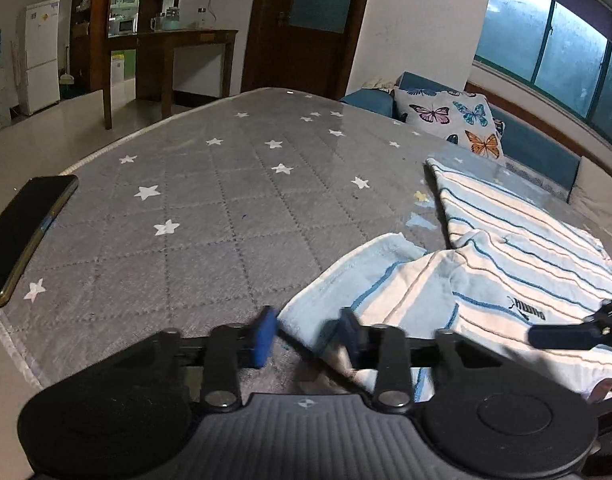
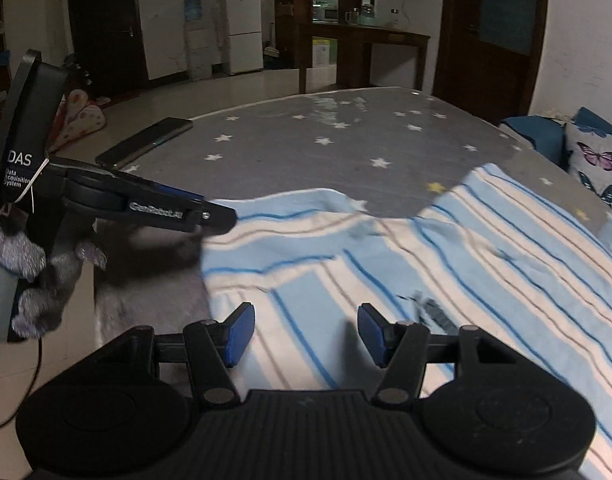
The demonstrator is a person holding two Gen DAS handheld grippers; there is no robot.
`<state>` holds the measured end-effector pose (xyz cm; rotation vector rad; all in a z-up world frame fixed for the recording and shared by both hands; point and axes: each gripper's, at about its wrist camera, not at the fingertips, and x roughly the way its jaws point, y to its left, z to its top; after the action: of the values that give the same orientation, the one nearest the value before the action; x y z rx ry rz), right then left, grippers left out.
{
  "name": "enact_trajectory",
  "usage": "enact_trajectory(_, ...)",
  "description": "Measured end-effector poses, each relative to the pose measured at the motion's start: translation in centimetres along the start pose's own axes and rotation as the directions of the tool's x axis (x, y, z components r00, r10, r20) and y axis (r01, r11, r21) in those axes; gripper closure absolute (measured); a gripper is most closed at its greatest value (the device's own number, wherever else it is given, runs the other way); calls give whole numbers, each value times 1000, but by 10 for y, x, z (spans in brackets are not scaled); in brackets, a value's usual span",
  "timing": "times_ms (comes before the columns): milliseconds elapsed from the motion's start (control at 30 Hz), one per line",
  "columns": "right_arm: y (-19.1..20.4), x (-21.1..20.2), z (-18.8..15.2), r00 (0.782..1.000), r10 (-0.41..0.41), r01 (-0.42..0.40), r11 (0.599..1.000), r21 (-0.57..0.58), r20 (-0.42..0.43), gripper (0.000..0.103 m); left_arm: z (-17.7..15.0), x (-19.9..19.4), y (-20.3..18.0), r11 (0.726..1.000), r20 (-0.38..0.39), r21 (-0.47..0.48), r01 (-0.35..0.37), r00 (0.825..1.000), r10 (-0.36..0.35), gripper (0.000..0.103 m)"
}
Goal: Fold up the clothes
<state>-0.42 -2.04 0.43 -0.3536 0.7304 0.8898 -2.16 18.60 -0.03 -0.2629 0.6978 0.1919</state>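
A light-blue and white striped garment [image 1: 517, 264] lies rumpled on the grey star-patterned mat [image 1: 226, 200], partly folded over itself. My left gripper [image 1: 307, 334] is open, its blue pads either side of the garment's near left edge, low over the mat. My right gripper [image 2: 306, 334] is open and empty, hovering just above the striped garment [image 2: 425, 264]. The left gripper also shows in the right wrist view [image 2: 210, 218], at the garment's left edge. The right gripper's tip shows in the left wrist view [image 1: 565, 334], over the garment.
A black phone [image 1: 22, 236] lies at the mat's left edge, also in the right wrist view [image 2: 146, 142]. A butterfly cushion [image 1: 449, 120] and blue sofa [image 1: 541, 152] stand beyond the mat at the right. A wooden table [image 1: 170, 48], fridge and door are farther back.
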Motion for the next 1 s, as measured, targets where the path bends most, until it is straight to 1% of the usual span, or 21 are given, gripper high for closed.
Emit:
enact_trajectory(33,4,3,0,1000,1,-1,1000,-3,-3,45,0,0,1,1000,0,-5,2,1000,-2,77)
enact_trajectory(67,6,7,0,1000,1,-1,1000,-5,-8,45,0,0,2,1000,0,-9,3,1000,-3,84)
enact_trajectory(167,12,17,-2,1000,0,-1,1000,-6,-28,45,1,-1,6,999,-4,-33,24,1000,-24,89)
enact_trajectory(333,22,18,-7,1000,-26,26,999,-37,-16,44,5,-6,6,997,14,-51,50,999,-50,90)
enact_trajectory(433,22,18,-6,999,-28,27,999,-34,-19,44,6,-10,4,997,19,-38,59,998,-59,90)
enact_trajectory(533,19,17,-7,999,-24,24,999,-22,-21,43,4,-11,5,999,13,-29,40,999,-40,87)
enact_trajectory(600,19,17,-7,1000,-23,22,1000,-18,-21,43,2,-11,7,999,5,-39,27,1000,-27,79)
enact_trajectory(667,18,18,-6,1000,-22,21,1000,-15,-21,43,0,-9,8,999,-5,-47,11,1000,-11,62)
enact_trajectory(700,18,18,-6,1000,-21,21,1000,-14,-21,43,-1,-8,9,999,-10,-50,3,1000,-3,59)
enact_trajectory(800,18,17,-7,1000,-22,21,1000,-13,-20,42,-2,-7,8,999,-6,-50,3,1000,-4,58)
enact_trajectory(833,17,17,-7,1000,-22,22,1000,-13,-19,42,-1,-6,7,999,-6,-50,6,1000,-6,60)
enact_trajectory(867,17,17,-7,1000,-22,22,1000,-12,-19,42,-1,-5,6,999,-6,-48,11,1000,-11,65)
enact_trajectory(900,18,18,-7,1000,-23,23,1000,-11,-19,42,-1,-3,5,999,-7,-47,17,1000,-18,72)
enact_trajectory(933,18,18,-6,1000,-24,24,1000,-10,-19,42,-1,-1,4,999,-8,-45,24,1000,-24,88)
enact_trajectory(967,18,19,-6,1000,-25,25,1000,-8,-18,41,0,0,3,999,-9,-44,30,999,-31,92)
enact_trajectory(1000,18,19,-6,1000,-26,26,1000,-5,-17,41,1,0,2,998,-4,-48,39,999,-40,93)
